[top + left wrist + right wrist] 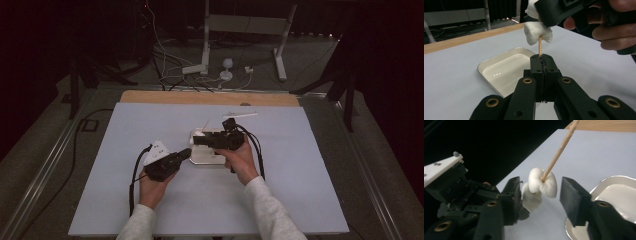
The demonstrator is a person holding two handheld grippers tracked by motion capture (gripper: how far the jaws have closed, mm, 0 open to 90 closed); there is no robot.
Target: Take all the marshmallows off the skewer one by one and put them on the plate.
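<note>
Two marshmallows (pixel 541 182) sit threaded on a wooden skewer (pixel 540 45) at frame centre, over the white tray (pixel 499 72). The left gripper (pixel 541 60) pinches the skewer's end; the right gripper (pixel 540 192) straddles the marshmallows, jaws spread. Threading looks underway; next, squeeze and slide them along.

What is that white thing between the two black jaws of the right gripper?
A marshmallow threaded on a wooden skewer sits between the right gripper's jaws, with a second marshmallow behind it, as the right gripper view shows. The pads stand apart from it.
</note>
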